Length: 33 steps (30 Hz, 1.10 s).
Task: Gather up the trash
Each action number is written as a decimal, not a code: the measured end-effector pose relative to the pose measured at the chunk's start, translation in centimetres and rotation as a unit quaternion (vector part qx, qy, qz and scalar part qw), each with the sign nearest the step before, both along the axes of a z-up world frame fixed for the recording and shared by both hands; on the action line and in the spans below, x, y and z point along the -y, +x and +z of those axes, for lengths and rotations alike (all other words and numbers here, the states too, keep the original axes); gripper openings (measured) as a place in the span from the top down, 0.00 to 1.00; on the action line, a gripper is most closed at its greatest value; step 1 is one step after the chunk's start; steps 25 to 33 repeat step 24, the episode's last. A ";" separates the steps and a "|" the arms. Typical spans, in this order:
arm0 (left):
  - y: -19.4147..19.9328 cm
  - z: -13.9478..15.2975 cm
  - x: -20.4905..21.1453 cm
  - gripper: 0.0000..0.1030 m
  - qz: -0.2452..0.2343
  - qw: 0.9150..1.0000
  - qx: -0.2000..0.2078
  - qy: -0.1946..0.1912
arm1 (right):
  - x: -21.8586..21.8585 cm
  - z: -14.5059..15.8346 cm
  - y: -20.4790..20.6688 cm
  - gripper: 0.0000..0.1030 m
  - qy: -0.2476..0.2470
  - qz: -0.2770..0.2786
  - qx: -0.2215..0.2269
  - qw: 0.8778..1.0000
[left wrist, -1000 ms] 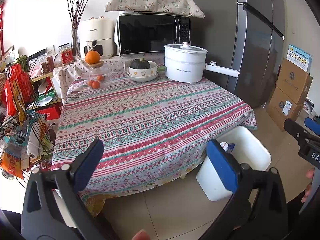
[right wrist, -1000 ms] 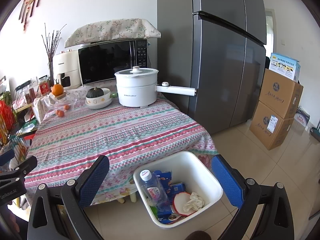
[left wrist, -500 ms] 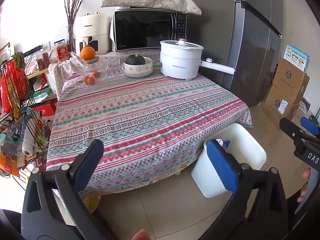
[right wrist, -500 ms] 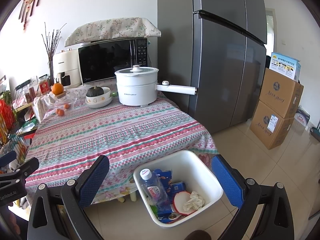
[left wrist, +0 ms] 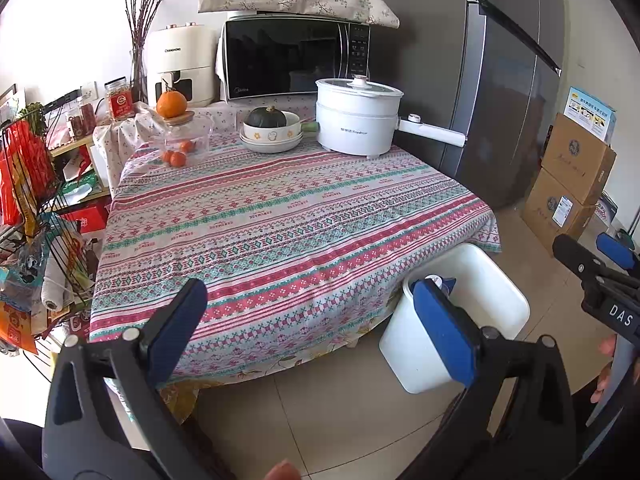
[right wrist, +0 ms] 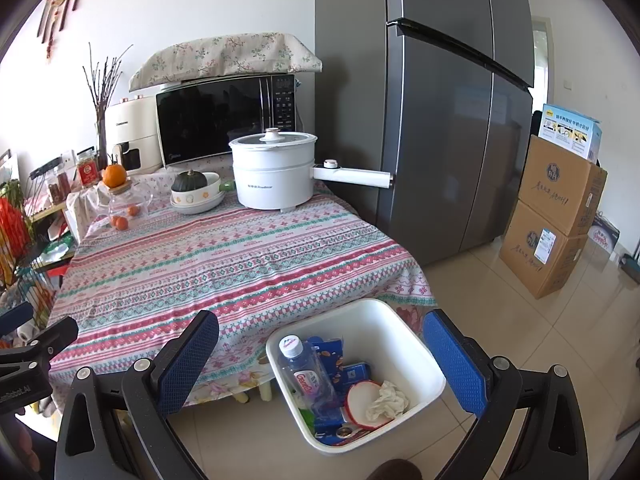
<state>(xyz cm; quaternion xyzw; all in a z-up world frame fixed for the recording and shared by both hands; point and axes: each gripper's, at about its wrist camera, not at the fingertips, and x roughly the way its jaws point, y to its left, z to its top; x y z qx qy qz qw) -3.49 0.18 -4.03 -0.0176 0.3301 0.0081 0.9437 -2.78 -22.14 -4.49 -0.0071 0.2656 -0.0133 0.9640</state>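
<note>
A white square bin point(right wrist: 420, 354) stands on the floor at the table's near right corner; it also shows in the left wrist view point(left wrist: 500, 300). It holds a clear plastic bottle point(right wrist: 308, 376), blue wrappers point(right wrist: 354, 372), a red-rimmed cup point(right wrist: 358, 394) and a crumpled tissue point(right wrist: 388, 398). My right gripper point(right wrist: 320, 360) is open and empty above the bin. My left gripper point(left wrist: 312, 328) is open and empty over the table's near edge. The striped tablecloth point(left wrist: 280, 216) carries no loose trash that I can see.
At the table's far end stand a white electric pot point(left wrist: 356, 120), a bowl with a squash point(left wrist: 270, 130), a glass jar with oranges point(left wrist: 182, 140), a microwave point(left wrist: 296, 60). A grey fridge point(right wrist: 452, 120) and cardboard boxes point(right wrist: 556, 216) are right. A wire rack point(left wrist: 32, 220) is left.
Both grippers have drawn back slightly from the table and stayed open. The bin's contents have not moved.
</note>
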 end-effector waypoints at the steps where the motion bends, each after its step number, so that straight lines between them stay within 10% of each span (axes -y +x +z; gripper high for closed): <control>1: 0.0 0.0 0.0 0.01 0.000 1.000 0.000 0.000 | 0.0 0.0 0.0 0.00 0.000 0.000 0.000 1.000; 33: -0.1 0.8 -0.4 0.01 -0.021 1.000 0.001 -0.022 | -0.1 -0.6 0.1 0.00 -0.002 0.018 -0.005 1.000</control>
